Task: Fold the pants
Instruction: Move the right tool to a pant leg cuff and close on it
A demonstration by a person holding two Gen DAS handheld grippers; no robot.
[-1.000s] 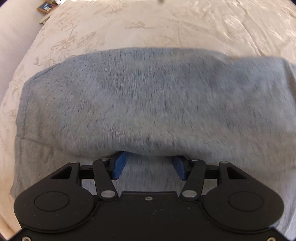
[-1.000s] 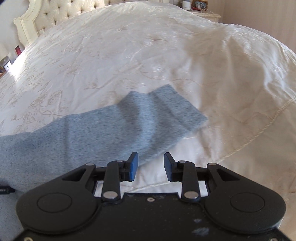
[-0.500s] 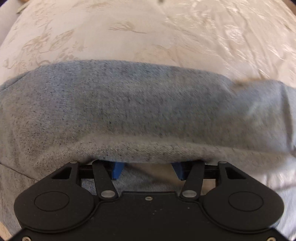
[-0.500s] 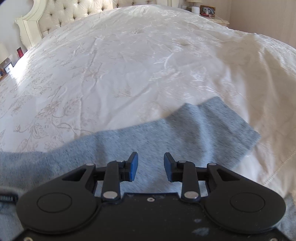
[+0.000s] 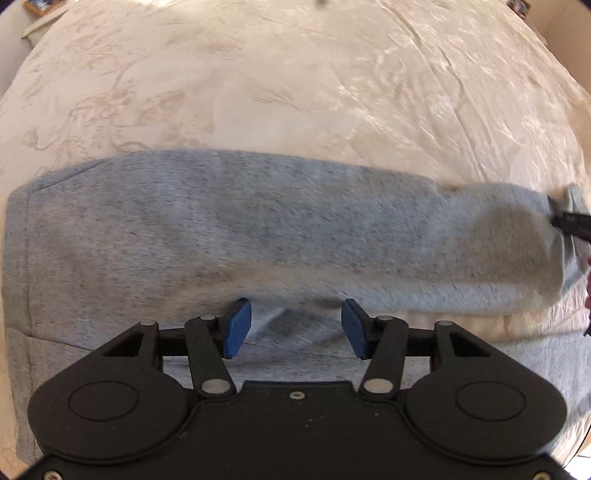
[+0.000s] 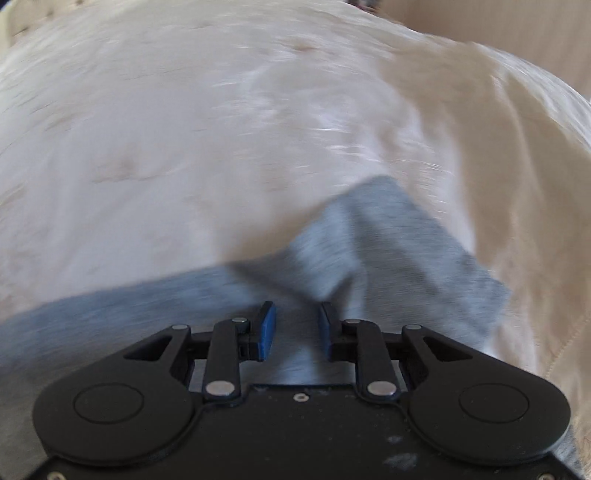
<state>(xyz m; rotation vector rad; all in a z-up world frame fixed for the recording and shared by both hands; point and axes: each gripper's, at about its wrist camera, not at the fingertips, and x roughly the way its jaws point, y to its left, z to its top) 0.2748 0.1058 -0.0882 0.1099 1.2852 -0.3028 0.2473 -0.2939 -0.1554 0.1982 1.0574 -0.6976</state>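
Note:
Grey pants (image 5: 258, 229) lie folded lengthwise across the cream embroidered bedspread (image 5: 295, 92). My left gripper (image 5: 291, 328) hangs open over their near edge, with both blue pads bare and only loose cloth below the gap. In the blurred right wrist view, the leg end (image 6: 406, 251) lies to the right with a raised crease running toward my right gripper (image 6: 297, 328). Its jaws are closing low over the grey cloth. A gap still shows between the pads, with fabric in it.
The bedspread (image 6: 184, 129) fills the far side of both views. At the right edge of the left wrist view, a black piece of the other tool (image 5: 570, 225) sits at the pants' end. A framed picture (image 5: 35, 5) stands beyond the bed's top left corner.
The fold that draped over my left gripper's fingertips now lies flat beyond them, and the pads show. My right gripper dropped toward the leg end and its jaws narrowed.

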